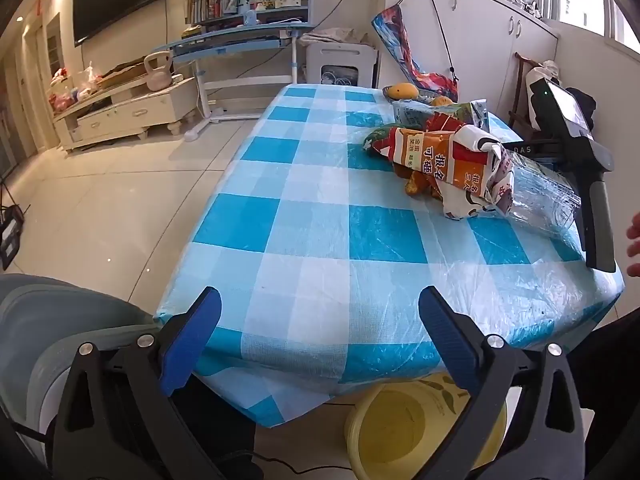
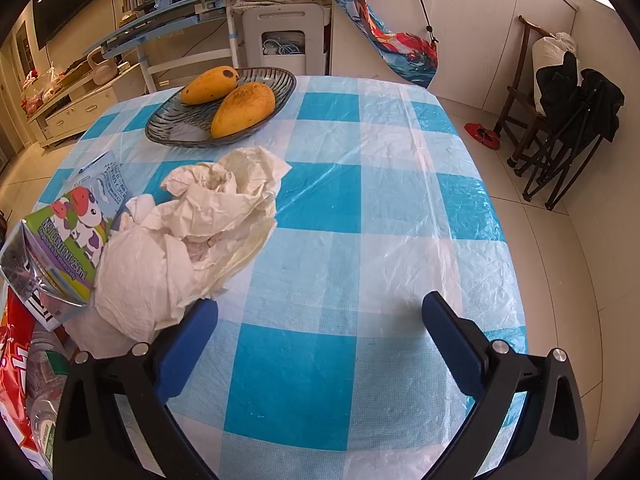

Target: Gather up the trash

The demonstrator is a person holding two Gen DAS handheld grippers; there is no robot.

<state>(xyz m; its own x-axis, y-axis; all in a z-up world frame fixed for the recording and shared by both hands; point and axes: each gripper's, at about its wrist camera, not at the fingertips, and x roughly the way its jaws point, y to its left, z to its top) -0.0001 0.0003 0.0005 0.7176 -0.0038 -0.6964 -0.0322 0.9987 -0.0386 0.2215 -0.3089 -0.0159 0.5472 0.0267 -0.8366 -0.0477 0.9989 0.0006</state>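
A heap of trash lies at the right side of the checked table (image 1: 304, 216): orange snack wrappers (image 1: 436, 156), a clear plastic bottle (image 1: 540, 200) and a drink carton (image 1: 416, 114). My left gripper (image 1: 319, 294) hovers open over the table's near corner, far from the heap, with nothing between its fingers. In the right wrist view, crumpled white paper (image 2: 192, 232) lies beside the cow-printed carton (image 2: 68, 240), a red wrapper (image 2: 14, 360) and the bottle (image 2: 44, 380). My right gripper (image 2: 320, 300) is open over bare cloth, its left finger at the paper's edge.
A yellow basin (image 1: 400, 428) stands on the floor under the table's near edge. A dark plate (image 2: 172, 128) with two mangoes (image 2: 244, 108) sits at the far side. A grey chair (image 1: 48, 320) is at the left, folded chairs (image 2: 568, 120) at the right. A hand (image 1: 634, 248) shows at the right edge.
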